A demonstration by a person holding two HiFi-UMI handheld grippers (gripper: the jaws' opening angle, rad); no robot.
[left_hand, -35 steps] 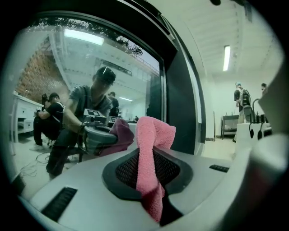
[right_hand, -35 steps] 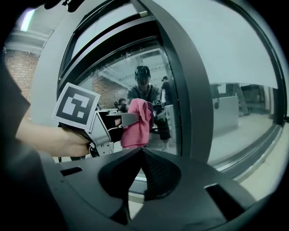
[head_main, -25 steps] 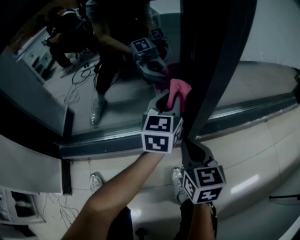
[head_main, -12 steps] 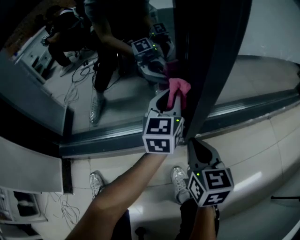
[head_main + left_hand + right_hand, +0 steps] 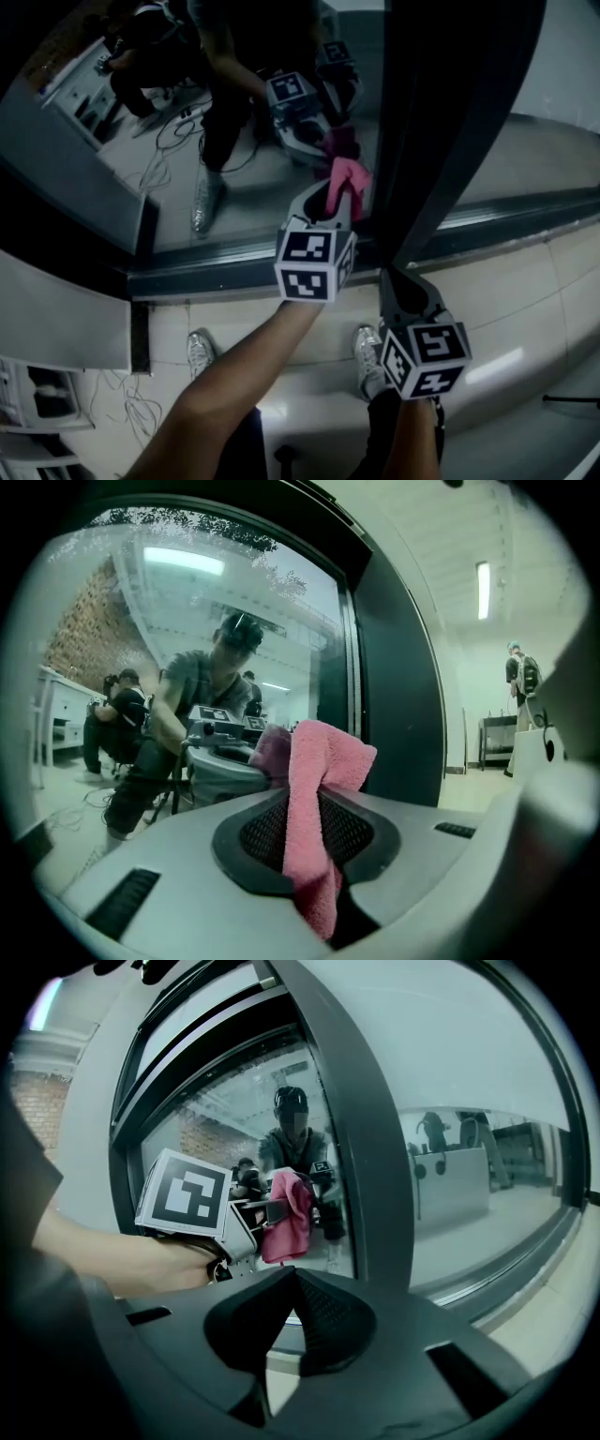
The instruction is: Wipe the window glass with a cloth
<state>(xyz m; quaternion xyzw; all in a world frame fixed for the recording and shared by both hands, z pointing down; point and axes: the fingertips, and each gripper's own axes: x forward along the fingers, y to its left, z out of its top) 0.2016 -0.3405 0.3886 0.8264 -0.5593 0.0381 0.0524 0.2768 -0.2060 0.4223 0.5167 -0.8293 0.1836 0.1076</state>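
My left gripper (image 5: pixel 335 197) is shut on a pink cloth (image 5: pixel 345 176) and holds it against the window glass (image 5: pixel 234 202), where the cloth meets its darker reflection. In the left gripper view the cloth (image 5: pixel 323 752) hangs out between the jaws of that gripper (image 5: pixel 312 803), with the glass (image 5: pixel 234 649) just ahead. My right gripper (image 5: pixel 398 279) sits lower, below the sill, shut on nothing. The right gripper view has its closed jaws (image 5: pixel 293 1274) pointing at the left gripper's marker cube (image 5: pixel 186 1191) and the cloth (image 5: pixel 289 1211).
A dark vertical window post (image 5: pixel 450 122) stands just right of the cloth, and a grey sill frame (image 5: pixel 216 267) runs below the glass. The glass mirrors a person and both grippers. Pale floor tiles (image 5: pixel 506 309) and shoes lie below.
The left gripper and cloth have shifted a little left on the glass, away from the dark post. The right gripper has stayed low near the sill.
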